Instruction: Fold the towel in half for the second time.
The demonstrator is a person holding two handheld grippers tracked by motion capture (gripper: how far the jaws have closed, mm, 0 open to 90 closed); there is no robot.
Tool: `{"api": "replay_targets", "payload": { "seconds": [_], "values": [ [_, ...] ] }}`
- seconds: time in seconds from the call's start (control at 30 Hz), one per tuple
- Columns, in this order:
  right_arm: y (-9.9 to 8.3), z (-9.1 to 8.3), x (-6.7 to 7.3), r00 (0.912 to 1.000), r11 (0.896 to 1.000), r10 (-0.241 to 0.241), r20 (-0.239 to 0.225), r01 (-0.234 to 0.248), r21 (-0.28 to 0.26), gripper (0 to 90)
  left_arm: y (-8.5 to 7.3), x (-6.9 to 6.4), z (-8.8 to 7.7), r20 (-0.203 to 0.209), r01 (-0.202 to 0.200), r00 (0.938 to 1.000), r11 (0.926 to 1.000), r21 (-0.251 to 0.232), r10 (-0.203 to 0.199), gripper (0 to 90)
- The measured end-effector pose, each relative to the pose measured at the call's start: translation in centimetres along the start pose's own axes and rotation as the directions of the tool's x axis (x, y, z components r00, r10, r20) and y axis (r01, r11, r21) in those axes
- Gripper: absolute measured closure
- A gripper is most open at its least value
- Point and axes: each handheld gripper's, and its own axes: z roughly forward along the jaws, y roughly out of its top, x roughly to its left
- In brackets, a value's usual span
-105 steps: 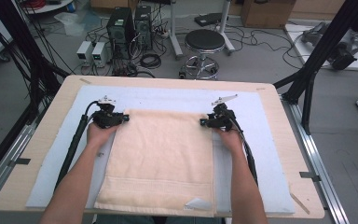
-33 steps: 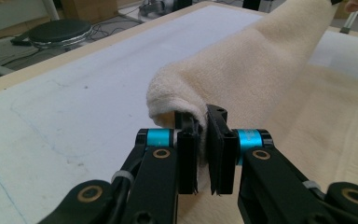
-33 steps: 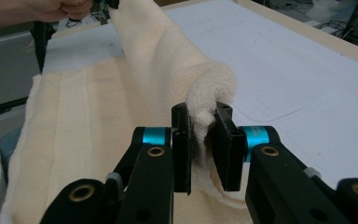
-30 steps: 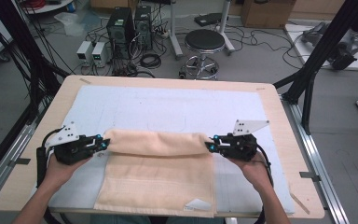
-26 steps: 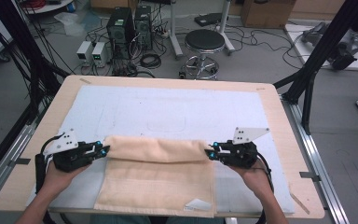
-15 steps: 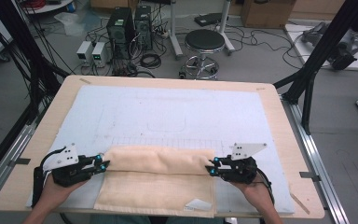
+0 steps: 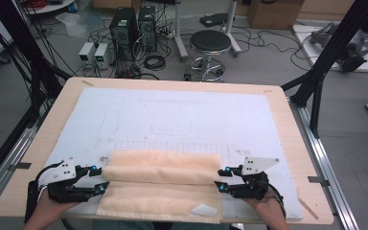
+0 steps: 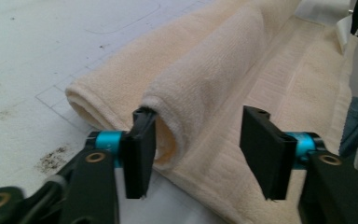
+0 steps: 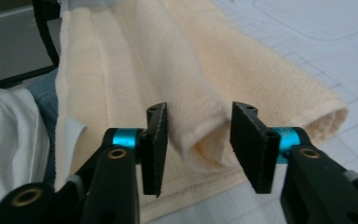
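While the near strip of the towel lies flat at the table's front edge, its far part is brought over in a loose fold lying across it. Left gripper and right gripper sit at the fold's two ends; the fingers of both have just been opening and now stand spread, the fold end between them but not pinched. Risk: the released fold may slump or spring open, since nothing holds it; a finger catching the pile on withdrawal could drag the end askew. Beyond lies the bare white mat.
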Motion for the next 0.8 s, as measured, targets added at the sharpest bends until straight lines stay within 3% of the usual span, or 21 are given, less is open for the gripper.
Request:
{"api": "replay_targets", "payload": {
  "seconds": [0.13,0.3,0.43,0.53,0.67,0.8],
  "values": [
    [0.4,0.2,0.8,0.9990,0.999,-0.040,-0.019,0.039,-0.008,45.6,0.1,-0.4,0.1,0.016,-0.021,0.9997,0.9997,0.015,0.021,39.2],
    [0.4,1.0,1.6,0.9950,0.997,-0.071,-0.071,0.072,0.014,42.1,-0.1,-0.3,0.0,-0.006,-0.022,0.9997,0.9996,0.019,0.022,34.7],
    [0.4,1.9,2.0,0.9902,0.994,-0.096,-0.101,0.100,0.035,42.4,-0.1,-0.3,0.3,0.035,-0.026,0.9991,0.9994,0.025,0.025,35.9],
    [0.2,2.5,2.1,0.9864,0.989,-0.117,-0.116,0.126,0.073,45.5,-0.4,-0.6,0.9,0.070,-0.056,0.9963,0.9962,0.067,0.051,38.7],
    [-0.4,3.1,2.1,0.9848,0.981,-0.140,-0.102,0.152,0.119,51.5,-0.7,-0.8,1.5,0.121,-0.099,0.9891,0.9874,0.123,0.084,49.6],
    [-0.6,3.3,2.0,0.9838,0.977,-0.155,-0.091,0.166,0.131,67.0,-0.9,-1.0,2.1,0.120,-0.132,0.9862,0.9778,0.162,0.113,57.7]
  ]
}}
